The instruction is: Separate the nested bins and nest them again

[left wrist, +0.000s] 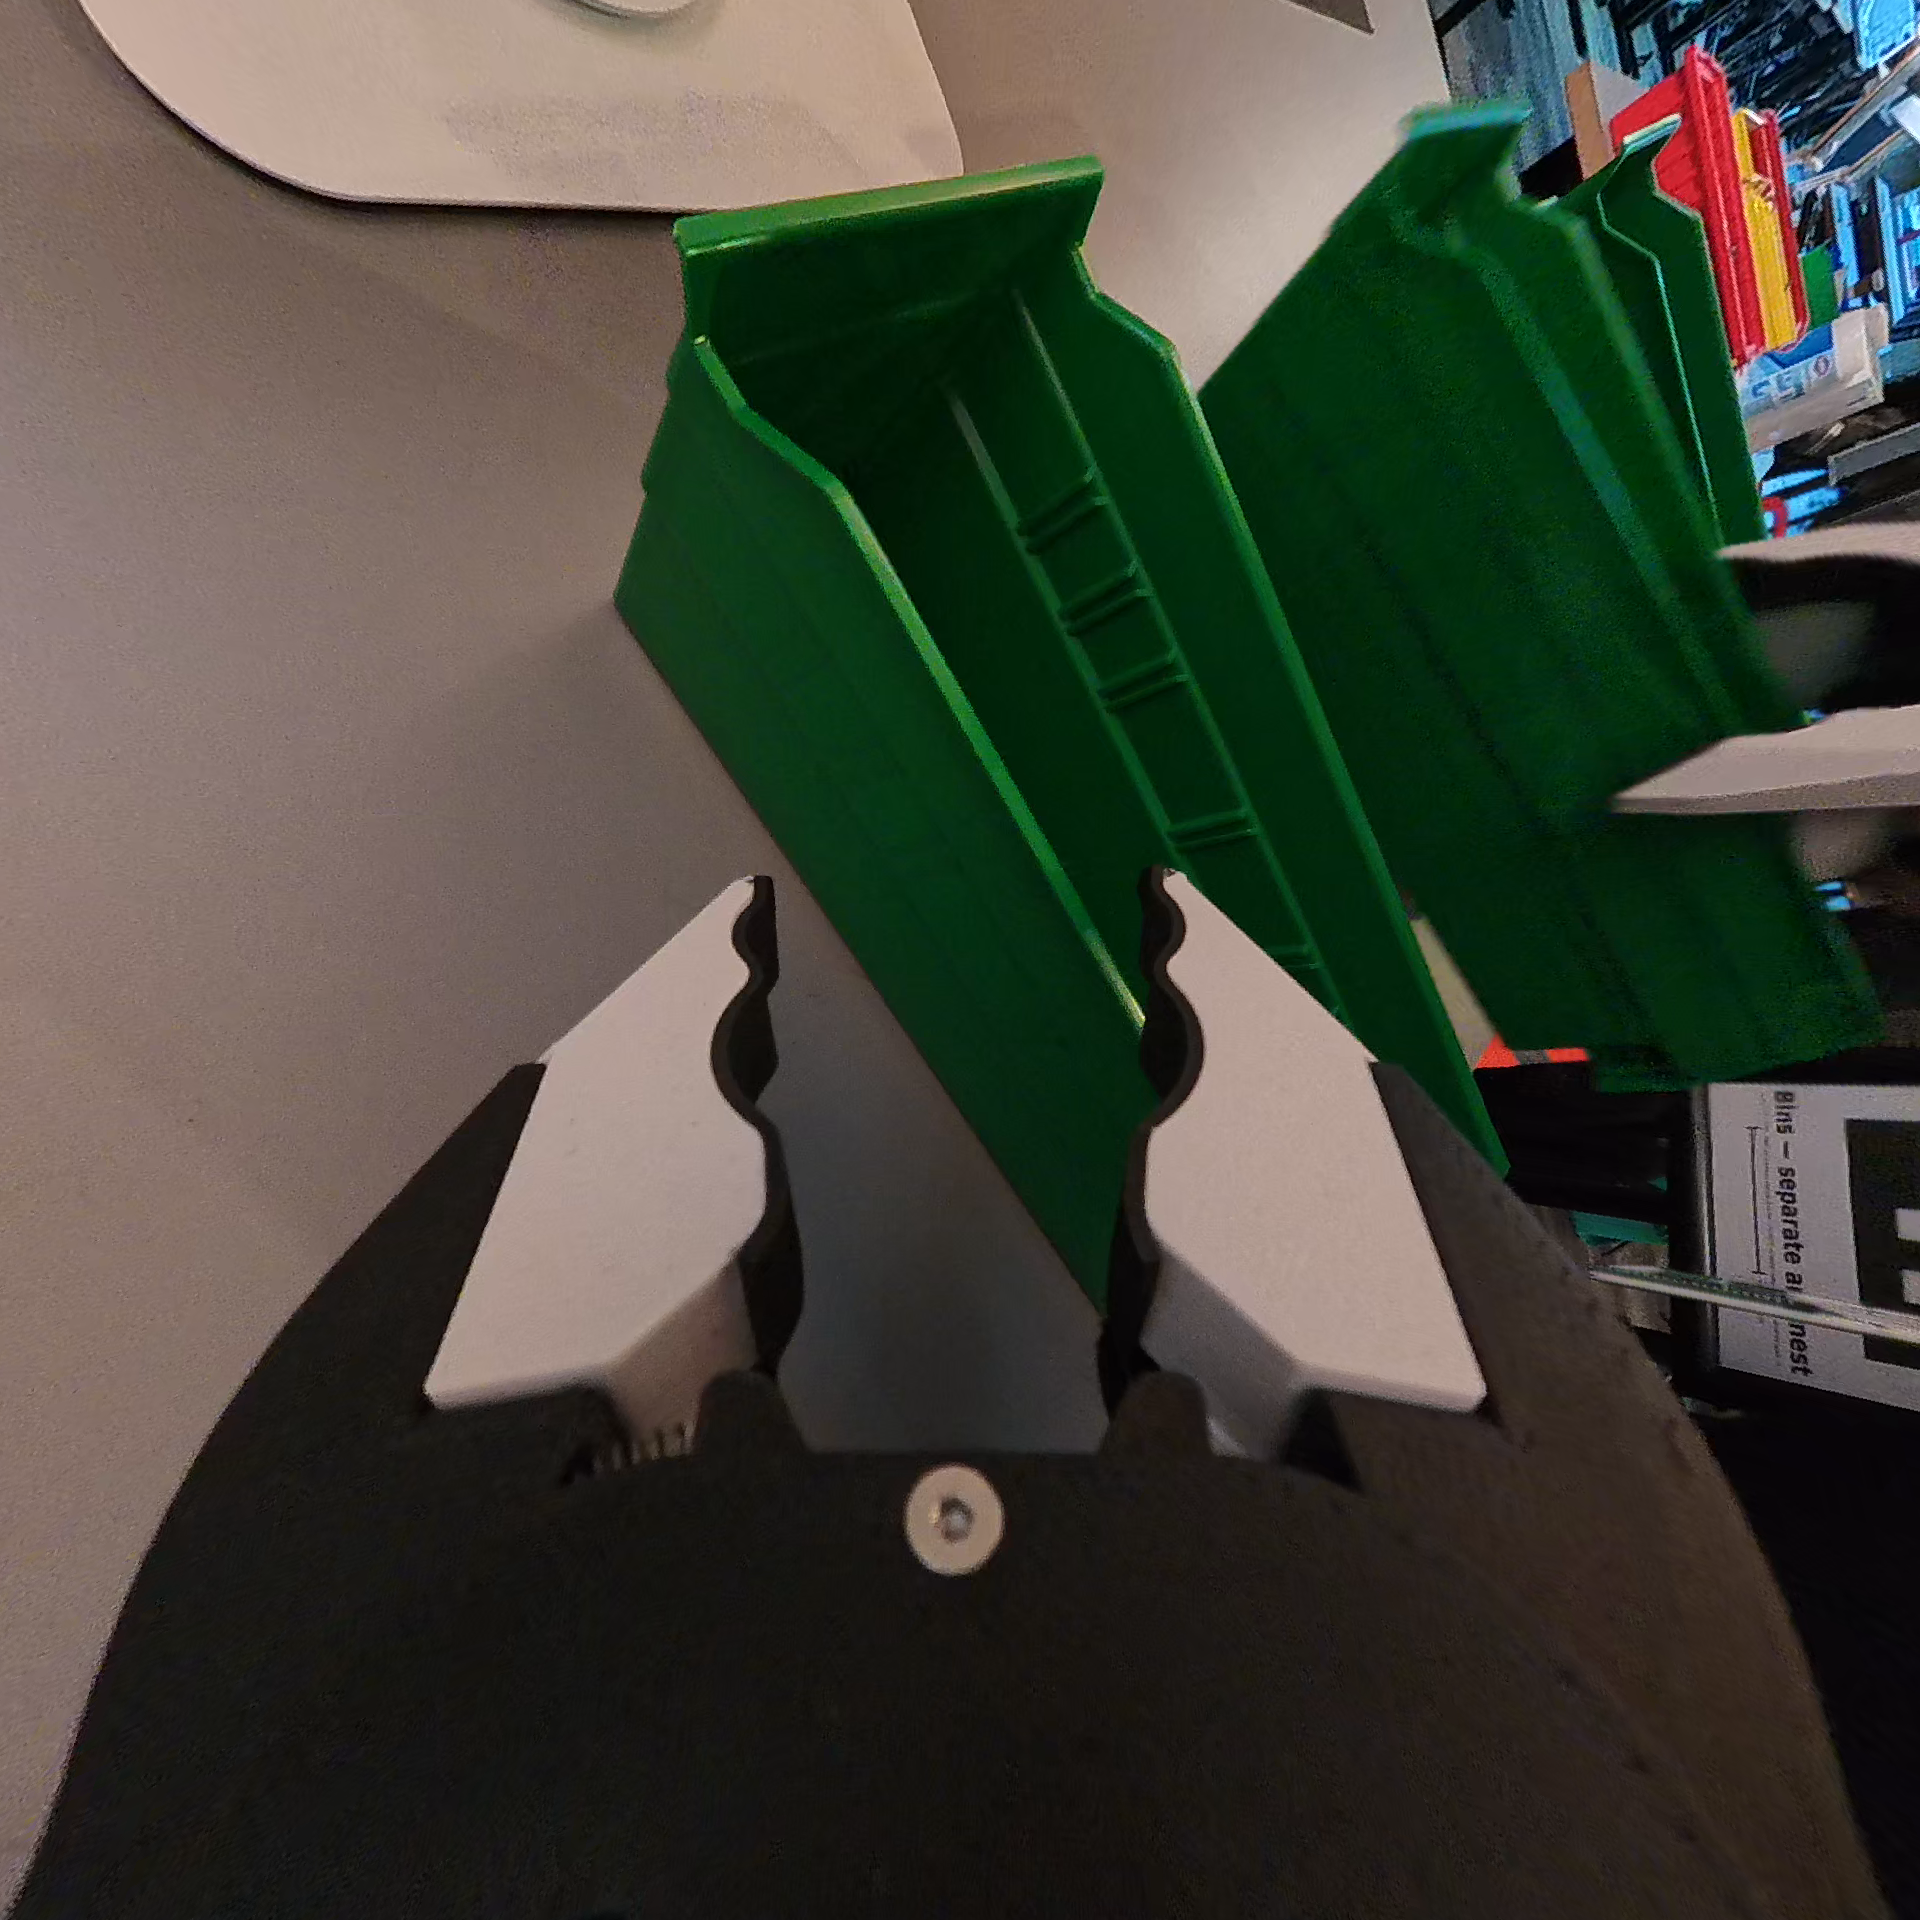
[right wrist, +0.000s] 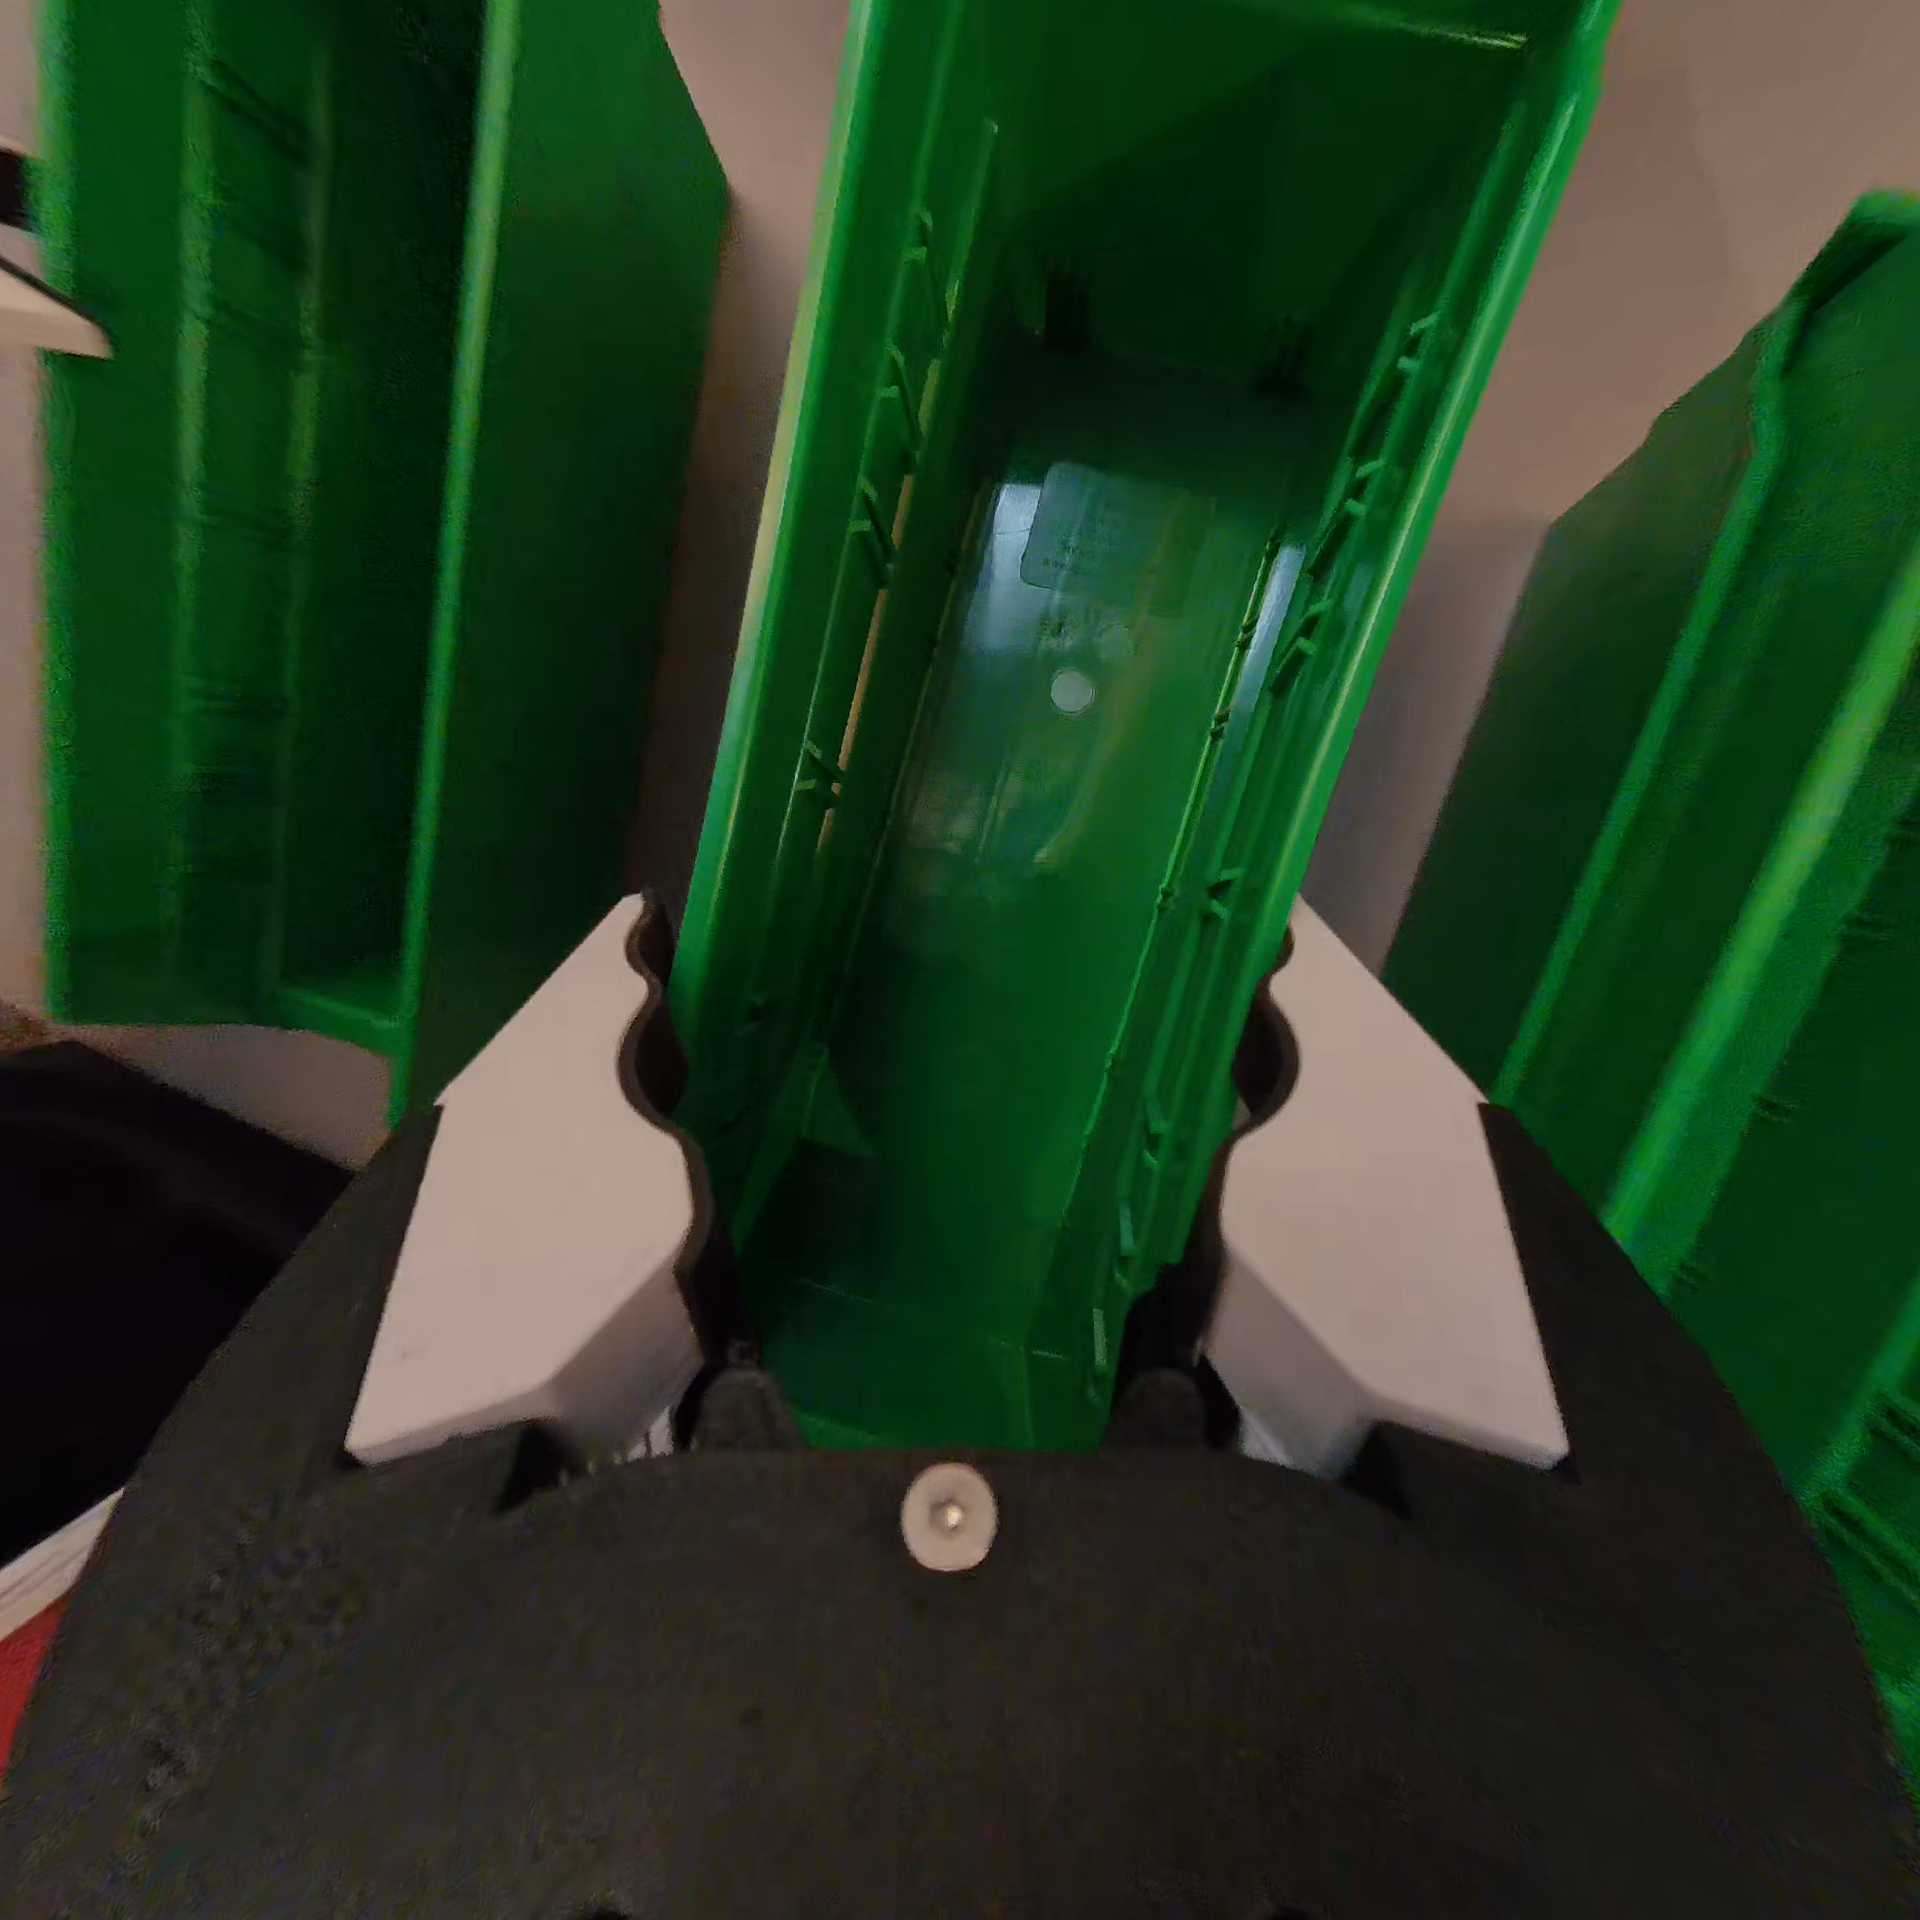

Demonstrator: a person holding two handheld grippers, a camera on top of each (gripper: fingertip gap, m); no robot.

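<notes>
Bins sit apart on grey table [left wrist: 260,727], all green. Your left gripper [left wrist: 956,894] has jaws spread, near wall of left bin [left wrist: 883,644] touching right finger's pad, left finger clear of it. Your right gripper [right wrist: 961,935] is clamped across end of middle bin [right wrist: 1039,727], pads pressing both outer walls. Third bin [right wrist: 1714,779] lies right of it, another [right wrist: 312,520] lies left, each well apart.

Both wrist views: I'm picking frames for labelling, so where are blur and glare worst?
Left wrist view: the near green bin is sharp, while the bin at right is smeared. Right wrist view: the held bin has glare on its floor, and the side bins are blurred.
</notes>
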